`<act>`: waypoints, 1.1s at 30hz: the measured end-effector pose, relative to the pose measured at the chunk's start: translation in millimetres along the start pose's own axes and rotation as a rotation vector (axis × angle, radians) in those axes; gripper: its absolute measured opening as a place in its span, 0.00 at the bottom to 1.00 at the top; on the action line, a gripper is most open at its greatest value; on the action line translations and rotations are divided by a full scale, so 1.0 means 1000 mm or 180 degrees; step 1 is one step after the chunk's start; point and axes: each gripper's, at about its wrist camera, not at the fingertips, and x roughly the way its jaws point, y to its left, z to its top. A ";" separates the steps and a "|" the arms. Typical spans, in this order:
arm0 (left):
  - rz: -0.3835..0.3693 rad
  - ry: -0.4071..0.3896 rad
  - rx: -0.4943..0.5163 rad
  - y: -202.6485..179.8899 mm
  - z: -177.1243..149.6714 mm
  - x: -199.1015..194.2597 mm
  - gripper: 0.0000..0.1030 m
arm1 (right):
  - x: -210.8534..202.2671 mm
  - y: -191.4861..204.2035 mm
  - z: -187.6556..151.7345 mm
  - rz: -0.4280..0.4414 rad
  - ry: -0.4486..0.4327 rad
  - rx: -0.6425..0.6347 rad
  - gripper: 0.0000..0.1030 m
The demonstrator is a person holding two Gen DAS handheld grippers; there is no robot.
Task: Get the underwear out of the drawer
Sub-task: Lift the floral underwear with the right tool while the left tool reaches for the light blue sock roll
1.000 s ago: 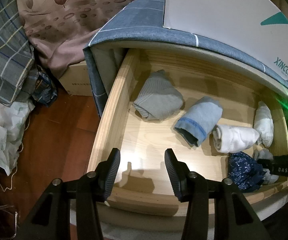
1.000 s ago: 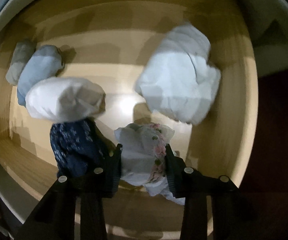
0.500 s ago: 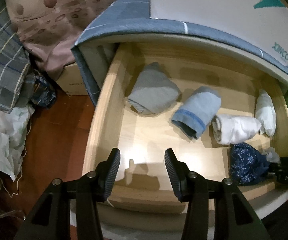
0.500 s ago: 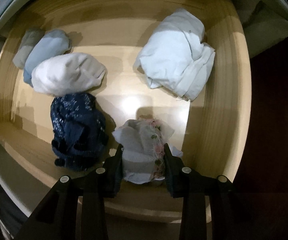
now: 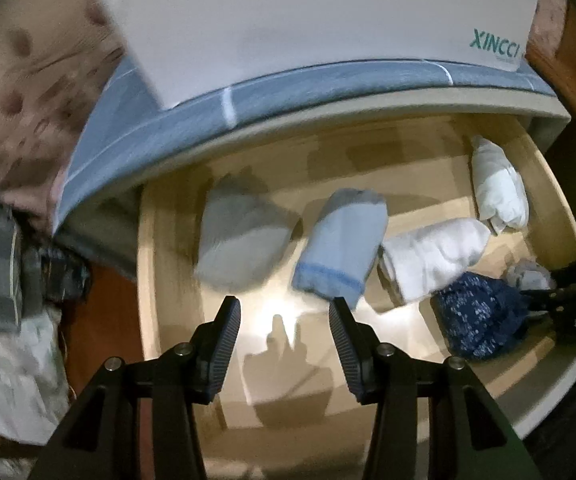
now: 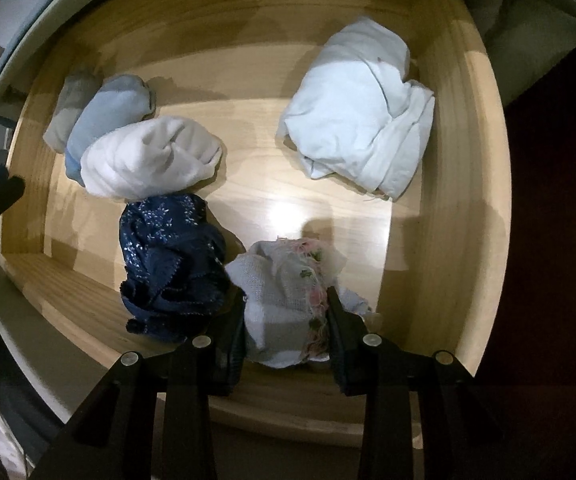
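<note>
An open wooden drawer [image 5: 168, 280] [image 6: 447, 280] holds several rolled pieces of underwear. My right gripper [image 6: 286, 312] is shut on a white piece with pink floral trim [image 6: 284, 300], which it holds above the drawer's front right corner. A navy patterned piece [image 6: 168, 256] [image 5: 479, 320] lies just left of it. My left gripper [image 5: 284, 320] is open and empty above the drawer's front left, with a grey roll [image 5: 240, 236] and a light blue roll [image 5: 343, 248] ahead of it. The right gripper shows at the left wrist view's right edge [image 5: 567, 304].
A white roll [image 6: 152, 160] [image 5: 431, 260] and a white folded piece [image 6: 363, 108] [image 5: 495, 184] lie further back. A white XINCCI box [image 5: 327, 20] sits on the blue cover [image 5: 168, 120] above the drawer. Piled fabric [image 5: 0, 240] lies on the floor at left.
My right gripper has drawn back and up with the floral piece. My left gripper has moved forward and right over the drawer, closer to the grey and blue rolls.
</note>
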 end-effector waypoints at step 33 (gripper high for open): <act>-0.0496 0.0434 0.0351 -0.005 0.053 0.073 0.17 | -0.027 -0.041 -0.002 0.0241 -0.0074 0.0150 0.30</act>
